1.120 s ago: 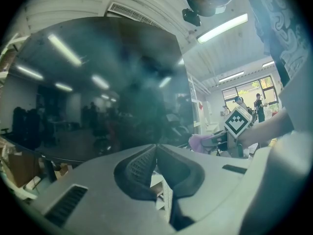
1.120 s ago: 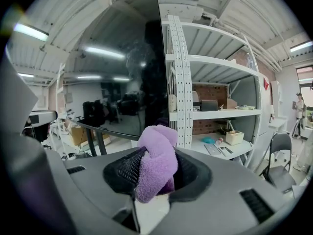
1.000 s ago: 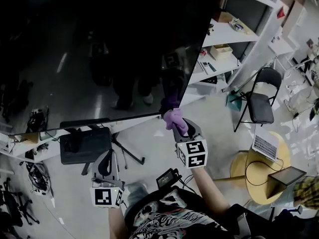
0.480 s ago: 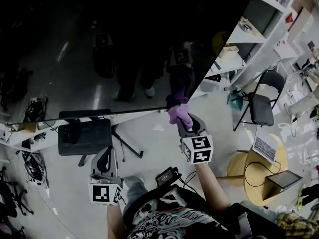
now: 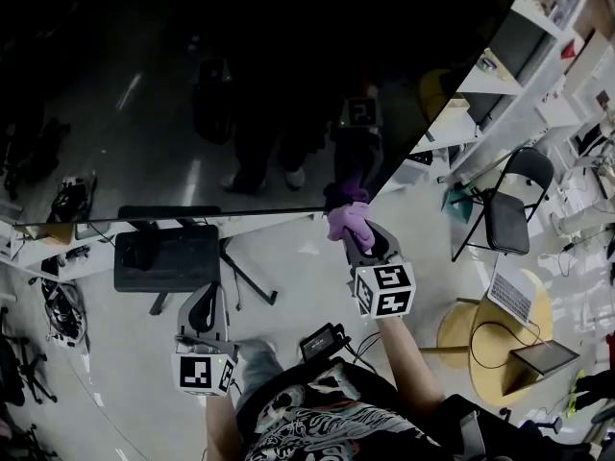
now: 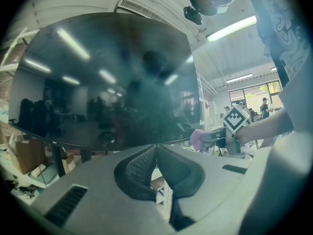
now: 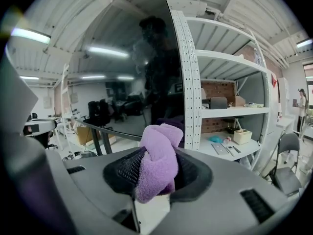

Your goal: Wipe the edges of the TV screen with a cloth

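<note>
Dim, underexposed head view; brighter fisheye gripper views, dark-vignetted corners, streaky glare on TV screen [image 6: 98, 82].

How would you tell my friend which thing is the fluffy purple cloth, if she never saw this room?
Find the huge glossy black TV screen that fills most of the head view, and follow its bottom edge to the right-hand corner. There the fluffy purple cloth sits bunched between the fingers of the right gripper. It is the only purple, soft thing; the left gripper holds nothing.

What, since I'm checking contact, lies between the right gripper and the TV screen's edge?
Only the purple cloth, held in the right gripper, reaching the lower corner of the TV screen, per the head view.
</note>
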A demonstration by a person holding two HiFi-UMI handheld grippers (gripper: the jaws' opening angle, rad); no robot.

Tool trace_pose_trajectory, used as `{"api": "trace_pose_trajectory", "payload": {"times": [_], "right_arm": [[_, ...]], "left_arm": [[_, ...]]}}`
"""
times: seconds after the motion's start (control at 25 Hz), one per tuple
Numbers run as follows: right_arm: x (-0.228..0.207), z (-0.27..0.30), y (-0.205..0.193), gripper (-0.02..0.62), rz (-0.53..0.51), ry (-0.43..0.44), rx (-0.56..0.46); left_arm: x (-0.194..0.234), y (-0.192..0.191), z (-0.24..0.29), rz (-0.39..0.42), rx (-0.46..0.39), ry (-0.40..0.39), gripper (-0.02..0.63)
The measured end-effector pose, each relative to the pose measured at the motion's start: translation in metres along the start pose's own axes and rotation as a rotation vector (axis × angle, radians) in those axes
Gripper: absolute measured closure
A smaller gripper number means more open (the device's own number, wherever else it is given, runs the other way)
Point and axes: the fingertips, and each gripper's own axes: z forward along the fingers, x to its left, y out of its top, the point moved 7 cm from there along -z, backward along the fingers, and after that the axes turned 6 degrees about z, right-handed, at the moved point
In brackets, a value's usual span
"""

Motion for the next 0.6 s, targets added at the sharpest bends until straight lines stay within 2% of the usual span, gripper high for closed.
{"api": "trace_pose_trajectory", "payload": {"times": [0.6], "right_arm": [[0.029, 0.016, 0.0, 0.434, -0.019, 0.045, 0.007]], "left_arm": [[0.02, -0.011, -0.015, -0.022, 0.02, 0.049, 0.589]]}}
